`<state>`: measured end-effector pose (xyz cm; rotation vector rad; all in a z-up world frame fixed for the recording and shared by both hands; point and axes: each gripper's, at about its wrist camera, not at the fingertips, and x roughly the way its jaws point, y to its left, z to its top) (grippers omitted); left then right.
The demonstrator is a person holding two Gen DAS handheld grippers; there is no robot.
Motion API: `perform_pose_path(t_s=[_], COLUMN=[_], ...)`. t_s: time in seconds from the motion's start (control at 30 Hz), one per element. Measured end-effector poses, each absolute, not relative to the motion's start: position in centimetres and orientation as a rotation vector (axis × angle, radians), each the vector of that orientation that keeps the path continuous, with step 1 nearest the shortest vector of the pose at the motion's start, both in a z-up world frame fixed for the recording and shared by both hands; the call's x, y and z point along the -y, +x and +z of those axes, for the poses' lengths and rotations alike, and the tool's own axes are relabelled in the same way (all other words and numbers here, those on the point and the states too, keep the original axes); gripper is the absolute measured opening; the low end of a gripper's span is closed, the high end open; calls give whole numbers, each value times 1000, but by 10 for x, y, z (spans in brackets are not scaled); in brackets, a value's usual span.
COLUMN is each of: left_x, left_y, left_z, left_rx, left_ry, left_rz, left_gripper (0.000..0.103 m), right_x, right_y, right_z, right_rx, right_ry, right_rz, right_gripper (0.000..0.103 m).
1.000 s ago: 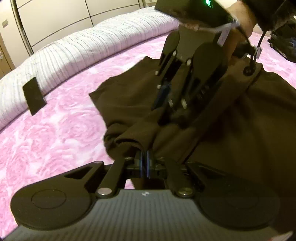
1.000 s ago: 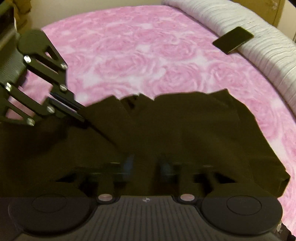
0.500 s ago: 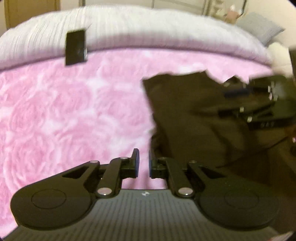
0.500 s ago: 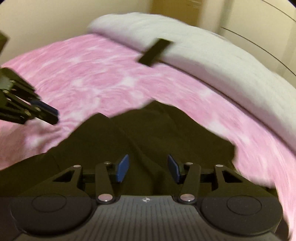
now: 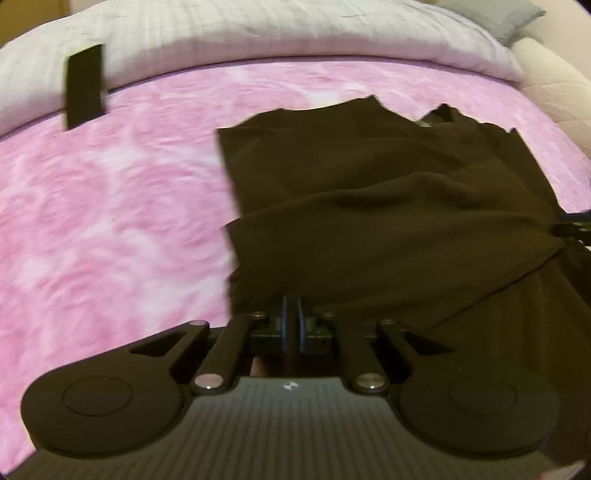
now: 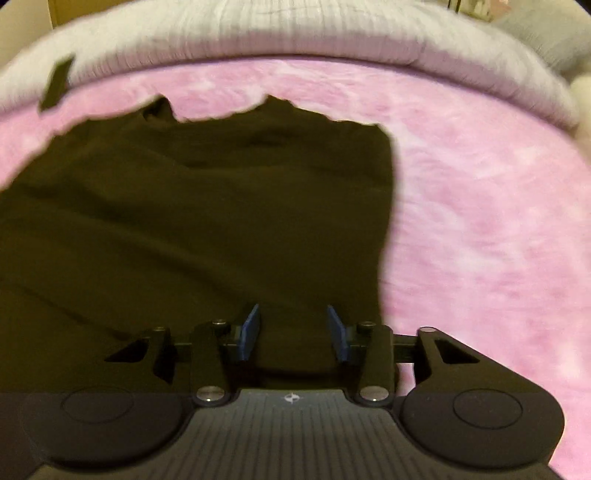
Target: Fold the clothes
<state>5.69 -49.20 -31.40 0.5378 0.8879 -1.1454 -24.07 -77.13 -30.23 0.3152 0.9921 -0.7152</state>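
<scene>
Half a second ago the left gripper [image 5: 291, 321] hung with its jaws slightly apart and empty beside the cloth; now the jaws are pressed together on the near left edge of the dark brown garment [image 5: 388, 221], and a fold of that cloth lifts up from them and stretches off to the right. The right gripper [image 6: 293, 328], which a second ago was buried in the fabric, now has its jaws spread wide, its blue pads [image 6: 249, 332] clear on either side of a strip of cloth, gripping nothing; it sits over the garment's near right part, close to the right edge of the cloth.

In the left wrist view the garment lies across the pink rose-patterned bedspread [image 5: 110, 221], its left side straight, its far edge uneven, with a raised layer draped over the flat one beneath. At the right margin of that view a bit of black hardware touches the cloth; what it is cannot be told. In the right wrist view the garment [image 6: 184, 221] fills the left and middle, bedspread bare to its right.

Along the far edge of the bed runs a pale ribbed quilt [image 5: 258, 33], and a flat black rectangular object [image 5: 85, 85] rests on its slope toward the far left corner. A grey pillow [image 5: 495, 14] shows at the far right.
</scene>
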Motion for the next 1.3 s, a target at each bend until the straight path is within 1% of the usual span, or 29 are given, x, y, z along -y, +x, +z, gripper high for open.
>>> perform_pose_path(t_s=[0.07,0.1,0.13,0.2,0.27,0.33,0.57,0.7,0.8,0.93,1.03,1.07,1.1,1.13,1.17,1.2,1.3], left_x=[472,461,448,419,391,363,283,253,242,238,238,239,240,241,241,241,239], left_y=[54,53,50,40,30,15,-31,-47,-51,-55,-58,-59,-61,-61,-62,-63,-64], left_z=[-302,-296,-291,-283,-275,-271,-274,-285,-297,-305,-307,-307,-306,-305,-304,-301,-294], left_rx=[-910,-926,-947,-1000,-1052,-1098,-1274,-1366,-1425,-1435,-1442,-1450,-1459,-1469,-1471,-1464,-1442], left_ry=[530,523,516,502,487,486,492,488,447,430,435,439,446,454,462,470,494], left_rz=[-1110,-1097,-1087,-1073,-1058,-1065,-1119,-1120,-1096,-1058,-1041,-1037,-1039,-1046,-1051,-1055,-1065], left_gripper=[10,11,14,20,23,26,26,26,26,26,26,25,6,2,2,1,1], right_x=[766,761,755,739,717,694,606,574,567,571,576,579,582,585,587,588,590], right_y=[-258,-269,-278,-299,-322,-346,-435,-472,-487,-494,-501,-504,-507,-510,-512,-511,-512], right_z=[-291,-283,-277,-267,-259,-252,-240,-242,-253,-277,-292,-292,-293,-294,-294,-292,-283], right_rx=[-970,-957,-951,-950,-965,-982,-1052,-1035,-1004,-1007,-999,-989,-978,-970,-975,-988,-1025], right_ry=[360,399,427,475,521,563,683,792,888,937,980,1009,1038,1068,1097,1086,1048], right_rz=[-739,-753,-756,-760,-758,-756,-800,-795,-771,-717,-696,-695,-693,-689,-664,-651,-620], right_gripper=[52,52,53,58,62,62,62,62,62,61,52,42,23,11,7,5,3])
